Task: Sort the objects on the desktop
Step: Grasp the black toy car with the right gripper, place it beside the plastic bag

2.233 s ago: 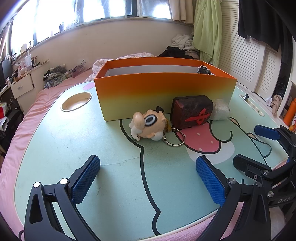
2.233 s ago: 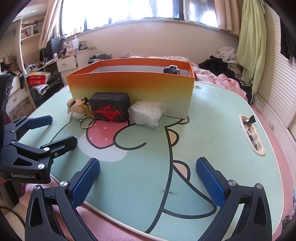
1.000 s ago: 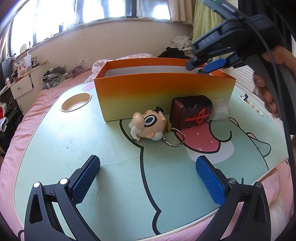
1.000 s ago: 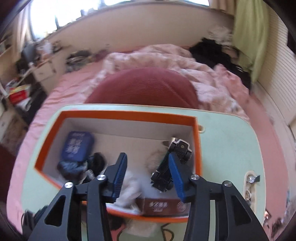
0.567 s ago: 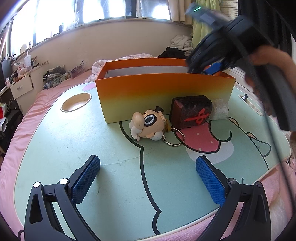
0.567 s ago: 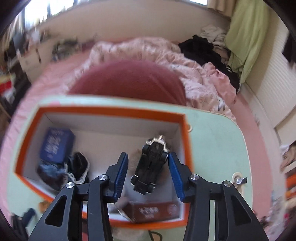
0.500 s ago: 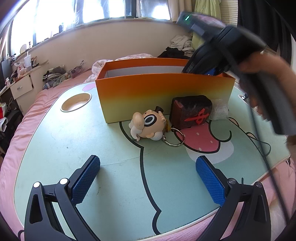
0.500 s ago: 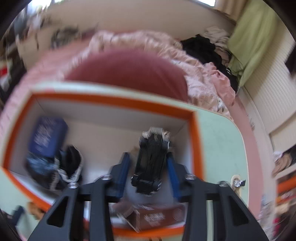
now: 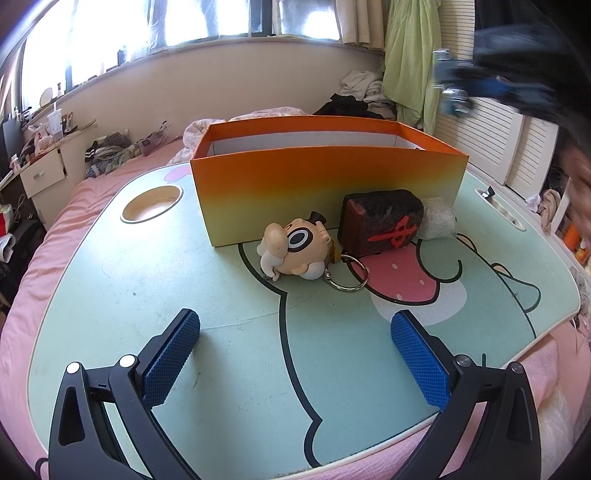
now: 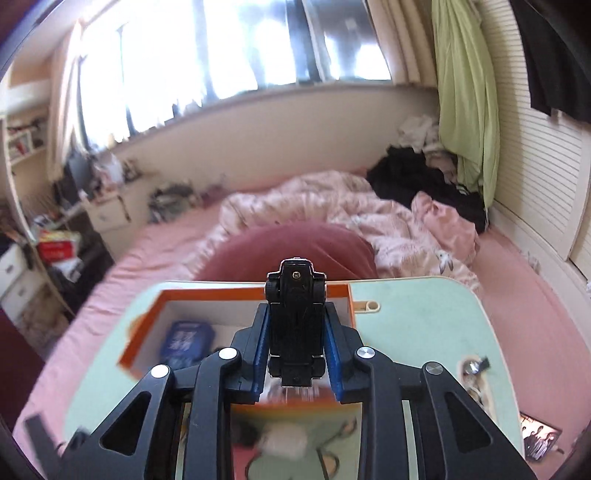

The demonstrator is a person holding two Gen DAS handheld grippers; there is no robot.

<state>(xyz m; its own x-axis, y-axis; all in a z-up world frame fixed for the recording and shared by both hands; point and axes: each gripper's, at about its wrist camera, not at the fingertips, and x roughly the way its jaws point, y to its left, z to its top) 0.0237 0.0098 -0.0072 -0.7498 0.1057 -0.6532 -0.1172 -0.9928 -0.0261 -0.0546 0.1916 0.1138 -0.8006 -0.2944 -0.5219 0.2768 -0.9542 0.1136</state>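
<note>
Daylight, strong, enters through the window (image 9: pixel 207 22) far beyond the jaws in both views; panes blown out to white, no detail. Left wrist view sharp: counter (image 9: pixel 221 295) evenly lit, soft shadow under the orange box (image 9: pixel 325 184) ahead of the jaws. Up and to the right of those jaws, the right gripper (image 9: pixel 454 86) is smeared by motion blur. Right wrist view blurred nearly throughout; only the toy car (image 10: pixel 295 325) between the closing jaws is crisp, dark against backlight. Fisheye bends straight lines; black vignette at the corners.
</note>
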